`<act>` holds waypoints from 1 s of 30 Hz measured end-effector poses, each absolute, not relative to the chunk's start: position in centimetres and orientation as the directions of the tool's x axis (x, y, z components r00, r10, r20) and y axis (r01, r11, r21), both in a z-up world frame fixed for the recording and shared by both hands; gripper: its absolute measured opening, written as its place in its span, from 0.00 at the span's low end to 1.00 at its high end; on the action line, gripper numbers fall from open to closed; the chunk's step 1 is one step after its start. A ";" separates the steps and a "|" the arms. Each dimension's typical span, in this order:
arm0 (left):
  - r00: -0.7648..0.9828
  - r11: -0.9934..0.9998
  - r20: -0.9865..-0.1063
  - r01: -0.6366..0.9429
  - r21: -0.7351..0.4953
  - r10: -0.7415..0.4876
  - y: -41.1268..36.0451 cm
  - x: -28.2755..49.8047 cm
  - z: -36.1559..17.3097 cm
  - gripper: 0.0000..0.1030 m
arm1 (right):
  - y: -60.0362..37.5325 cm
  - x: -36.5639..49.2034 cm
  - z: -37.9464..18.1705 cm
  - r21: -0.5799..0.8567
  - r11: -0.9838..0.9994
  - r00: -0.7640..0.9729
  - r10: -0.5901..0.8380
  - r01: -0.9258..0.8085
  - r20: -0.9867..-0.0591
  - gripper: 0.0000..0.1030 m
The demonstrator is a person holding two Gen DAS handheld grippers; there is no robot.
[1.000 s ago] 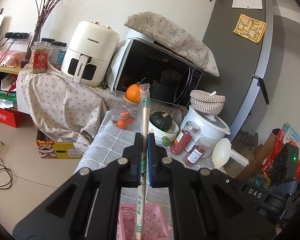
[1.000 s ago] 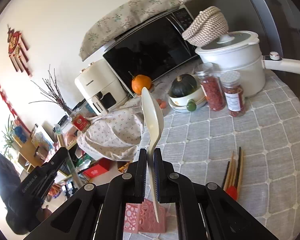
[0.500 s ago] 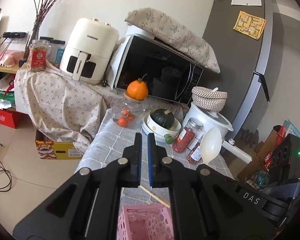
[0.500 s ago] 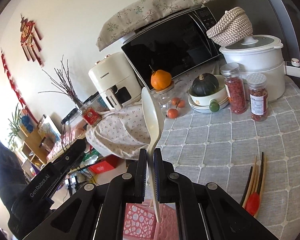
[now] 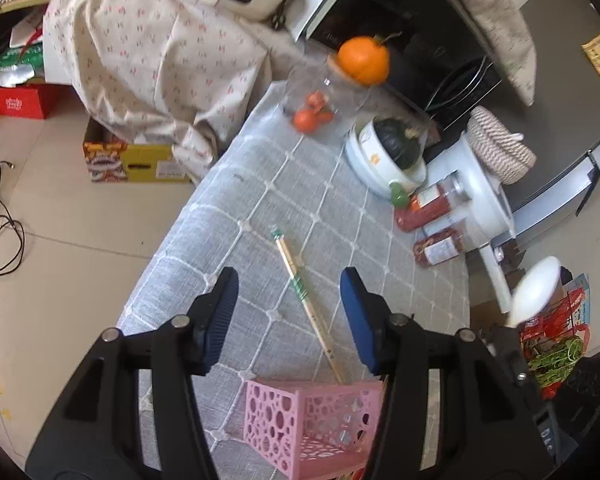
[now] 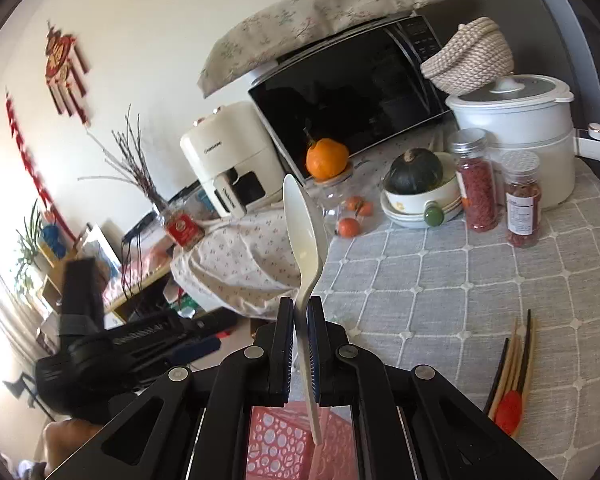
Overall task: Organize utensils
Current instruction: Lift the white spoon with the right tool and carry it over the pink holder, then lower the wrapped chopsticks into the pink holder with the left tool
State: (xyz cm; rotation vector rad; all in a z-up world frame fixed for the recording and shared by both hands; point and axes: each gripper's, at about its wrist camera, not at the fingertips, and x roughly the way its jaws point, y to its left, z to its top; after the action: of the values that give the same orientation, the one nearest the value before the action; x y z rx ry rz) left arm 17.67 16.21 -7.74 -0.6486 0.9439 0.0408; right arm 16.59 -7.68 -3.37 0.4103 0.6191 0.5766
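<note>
step in hand: loading loose utensils into the pink basket, lower centre of the left wrist view.

left gripper: jaws standing wide, having just been opening; nothing clamped between the pads.

chopsticks: lying slantwise on the grey checked tablecloth, centre of the frame, seen between the open jaws but free of them. near end at the far rim of the basket, far end pointing toward the upper centre of the frame. judged not properly inside the basket; cannot tell whether the near tip rests on the rim or just behind it.

right gripper: clamped tight on the handle of the white spoon, bowl upward at frame centre, handle tip hanging over the basket at the bottom of the right wrist view.

loose utensils: a bundle of sticks plus a red-tipped piece, lower right of the right wrist view, untouched on the cloth.

next move, as judged:
- lower the spoon handle-first into the basket, then release.
- re-grip the chopsticks near mid-length, tilt upright, seat in the basket.
- keep the basket from tipping during insertion; light, openwork walls likely to shift.
</note>
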 end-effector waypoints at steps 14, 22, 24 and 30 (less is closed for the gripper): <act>0.362 0.821 -0.862 -0.319 -0.473 -0.356 15.4 21.2 -11.0 0.52 | -9.2 17.3 -4.3 0.556 0.761 0.642 0.616 -0.334 -0.457 0.07; 0.149 0.917 -0.920 -0.114 -0.381 -0.364 11.1 28.9 -14.5 0.52 | -10.3 17.2 -4.6 0.537 0.785 0.648 0.587 -0.309 -0.485 0.07; 0.151 0.925 -0.923 -0.087 -0.369 -0.354 10.2 29.9 -14.8 0.52 | -10.5 17.6 -4.8 0.546 0.782 0.645 0.589 -0.301 -0.487 0.07; 0.074 0.965 -0.965 -0.053 -0.256 -0.252 9.1 31.4 -15.9 0.19 | -9.8 17.8 -4.9 0.523 0.790 0.634 0.589 -0.320 -0.501 0.07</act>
State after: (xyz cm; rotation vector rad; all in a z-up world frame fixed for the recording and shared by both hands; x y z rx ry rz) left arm 31.40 9.14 -15.90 -0.2485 1.4944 -0.1521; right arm 17.76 -9.81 -4.94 0.4096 0.7115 0.5364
